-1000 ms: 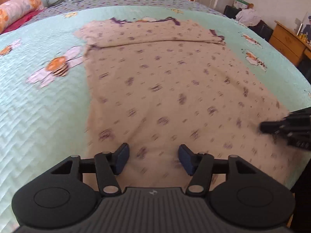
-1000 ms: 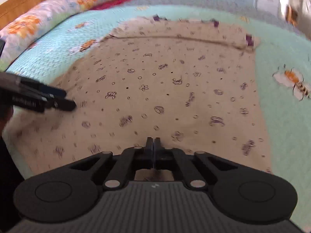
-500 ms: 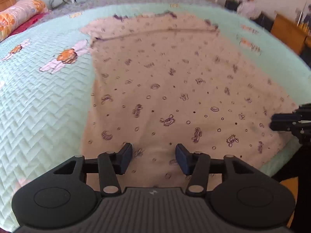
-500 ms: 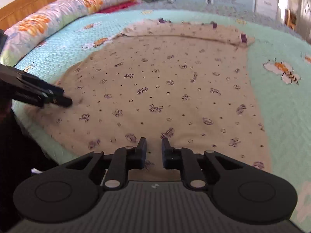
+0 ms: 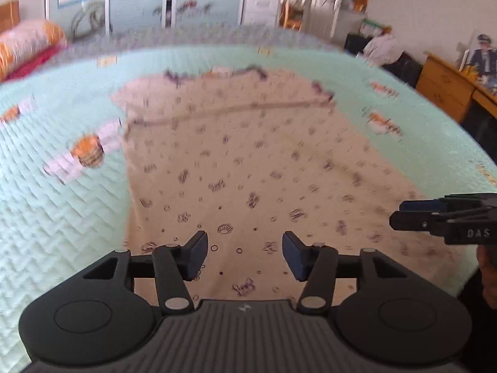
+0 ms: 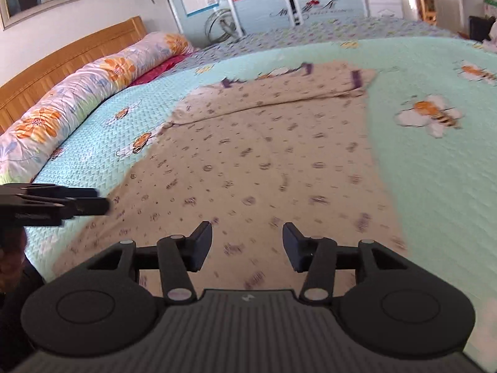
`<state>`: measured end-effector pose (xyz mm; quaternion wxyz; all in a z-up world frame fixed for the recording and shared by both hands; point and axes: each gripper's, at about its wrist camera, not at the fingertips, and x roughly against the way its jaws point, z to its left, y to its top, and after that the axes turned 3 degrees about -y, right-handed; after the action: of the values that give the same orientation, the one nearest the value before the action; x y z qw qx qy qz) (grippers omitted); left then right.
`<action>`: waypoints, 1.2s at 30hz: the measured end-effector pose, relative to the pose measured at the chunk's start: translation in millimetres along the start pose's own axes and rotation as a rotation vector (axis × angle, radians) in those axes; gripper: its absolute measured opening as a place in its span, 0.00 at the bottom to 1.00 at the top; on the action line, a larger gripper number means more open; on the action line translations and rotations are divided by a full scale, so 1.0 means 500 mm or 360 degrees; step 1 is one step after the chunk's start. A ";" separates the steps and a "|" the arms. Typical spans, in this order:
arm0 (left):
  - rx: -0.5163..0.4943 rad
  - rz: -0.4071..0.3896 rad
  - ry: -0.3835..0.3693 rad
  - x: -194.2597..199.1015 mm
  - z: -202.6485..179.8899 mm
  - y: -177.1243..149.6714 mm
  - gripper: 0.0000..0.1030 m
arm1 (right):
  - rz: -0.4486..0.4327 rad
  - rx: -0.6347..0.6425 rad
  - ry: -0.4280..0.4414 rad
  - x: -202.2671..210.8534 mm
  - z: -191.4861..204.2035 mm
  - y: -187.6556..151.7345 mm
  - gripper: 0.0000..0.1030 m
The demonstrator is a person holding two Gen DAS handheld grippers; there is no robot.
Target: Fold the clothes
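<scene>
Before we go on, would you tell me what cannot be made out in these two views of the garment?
- Near hem of the garment: hidden in both views by each hand-held gripper's own body.
- Its printed motifs: motion-blurred toward the far end in the left view, and over most of the cloth in the right view.
- Folded-over far end: too smeared to tell sleeves from collar.
- Right hand-held gripper in the left view: cut off by the frame edge.

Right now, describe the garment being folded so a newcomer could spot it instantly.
Start at the bed's mint-green quilt with its bee pictures. Spread flat across its middle lies the beige garment, sleeves folded across its far end. Its small dark print and purple trim distinguish it from the flowered bolster by the headboard.
</scene>
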<state>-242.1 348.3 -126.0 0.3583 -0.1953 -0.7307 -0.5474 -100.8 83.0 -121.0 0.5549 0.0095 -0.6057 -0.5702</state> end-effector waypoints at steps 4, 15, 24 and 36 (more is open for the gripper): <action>0.0079 0.0024 -0.0035 -0.023 0.039 0.001 0.47 | 0.0067 0.0037 -0.0135 0.004 -0.091 -0.023 0.20; -0.0004 -0.0013 -0.0037 -0.102 -0.002 0.125 0.48 | -0.0129 -0.0126 -0.0006 -0.061 -0.082 0.115 0.45; 0.0144 -0.0002 0.0053 -0.094 0.118 0.116 0.34 | -0.0047 -0.0180 -0.0361 -0.161 -0.235 0.196 0.03; 0.0035 0.0039 0.0106 -0.213 0.087 0.227 0.48 | -0.0029 -0.0151 -0.0153 -0.281 -0.208 0.258 0.00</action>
<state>-107.7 437.3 -135.8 0.3912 -0.1819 -0.7220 -0.5410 104.4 147.6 -151.1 0.5198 -0.0388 -0.6039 -0.6030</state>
